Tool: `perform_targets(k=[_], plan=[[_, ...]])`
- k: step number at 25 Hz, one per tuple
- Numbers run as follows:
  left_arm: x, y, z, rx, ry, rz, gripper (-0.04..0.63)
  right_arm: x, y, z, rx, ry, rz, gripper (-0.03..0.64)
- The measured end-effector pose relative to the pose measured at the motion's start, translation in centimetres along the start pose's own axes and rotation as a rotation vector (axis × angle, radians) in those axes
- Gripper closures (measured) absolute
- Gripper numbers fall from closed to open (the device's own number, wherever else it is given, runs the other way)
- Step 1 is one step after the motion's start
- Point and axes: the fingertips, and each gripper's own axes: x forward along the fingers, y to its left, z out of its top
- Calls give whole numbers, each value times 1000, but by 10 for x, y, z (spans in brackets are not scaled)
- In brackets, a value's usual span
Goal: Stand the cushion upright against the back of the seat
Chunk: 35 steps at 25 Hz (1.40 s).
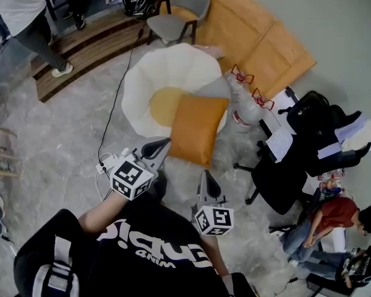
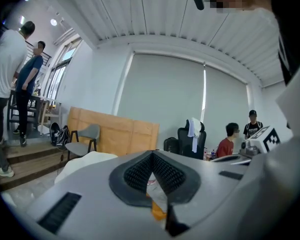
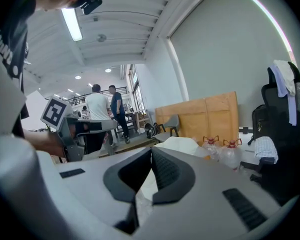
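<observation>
An orange cushion (image 1: 196,129) lies tilted over the front edge of a cream shell-shaped seat (image 1: 167,67), its lower end hanging toward the floor. A yellow seat pad (image 1: 162,104) shows beside it. My left gripper (image 1: 167,142) hovers just short of the cushion's lower left edge, jaws shut and empty. Farther back below the cushion, my right gripper (image 1: 205,174) is also shut and empty. In the left gripper view the closed left gripper (image 2: 152,154) points at the seat (image 2: 85,161), with a sliver of the cushion (image 2: 157,213) beneath. The right gripper (image 3: 151,150) faces the seat (image 3: 180,145).
Two water jugs (image 1: 247,101) stand right of the seat. A black office chair (image 1: 284,172) is at the right and a grey chair (image 1: 179,17) behind. Wooden boards (image 1: 253,36) lean at the wall. A cable and power strip (image 1: 105,163) lie on the floor. People (image 1: 334,218) sit at lower right.
</observation>
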Motion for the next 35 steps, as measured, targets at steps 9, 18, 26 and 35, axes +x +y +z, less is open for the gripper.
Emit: perform_targets(k=[9,18,26,35], plan=[[80,72,23,-36,10,-94,587,118,-29,44,-27,21,5,595],[139,128,44,-76,-4,-177,588,194,-38,71,-60,44,-2,594],[192,143,55,-68,0,-135,587,214,-80,84,-36,56,-49,594],[244,157,55,-63,19,-72,586,253,-128,87,-34,91,-18,595]])
